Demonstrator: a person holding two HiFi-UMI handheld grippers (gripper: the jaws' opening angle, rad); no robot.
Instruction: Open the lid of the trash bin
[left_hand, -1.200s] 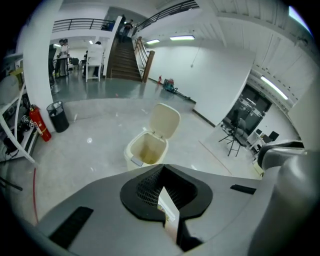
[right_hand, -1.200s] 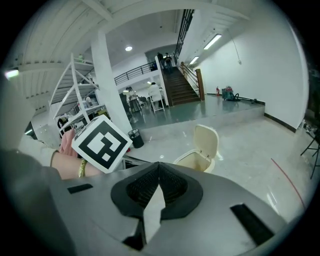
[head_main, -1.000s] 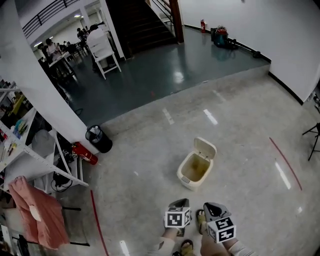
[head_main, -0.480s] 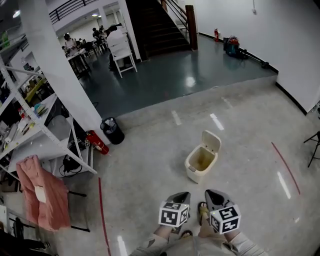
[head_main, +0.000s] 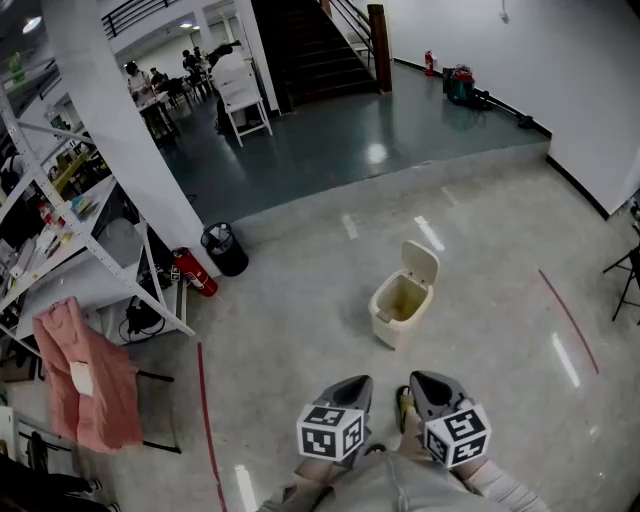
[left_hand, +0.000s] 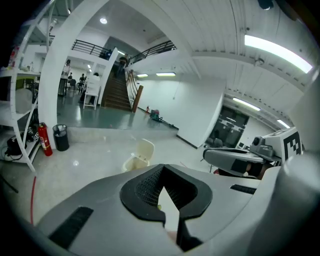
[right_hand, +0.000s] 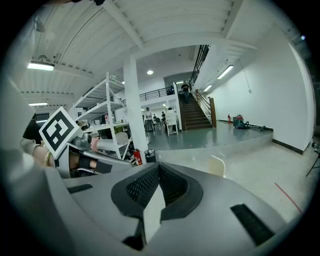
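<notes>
Open floor (head_main: 300, 330) round trash bin (head_main: 388, 322); upright lid (head_main: 421, 265) blocks far side.

We read this as an open-plan lab/office hall: polished grey concrete floor (head_main: 300, 320), white metal shelving rack (head_main: 75, 290) loaded with gear, dark staircase (head_main: 310, 45), people seated at tables (head_main: 150, 85) in back.

The trash bin (head_main: 398, 310) stands on the floor (head_main: 480, 330), with its lid (head_main: 421, 264) upright at its far edge. The left hand-held gripper (head_main: 352, 388) and right hand-held gripper (head_main: 424, 386) sit side by side before it, well apart from it. A wastebasket (head_main: 225, 249) and fire extinguisher (head_main: 196, 276) stand left of it, beside a shelf rack (head_main: 60, 270).
</notes>
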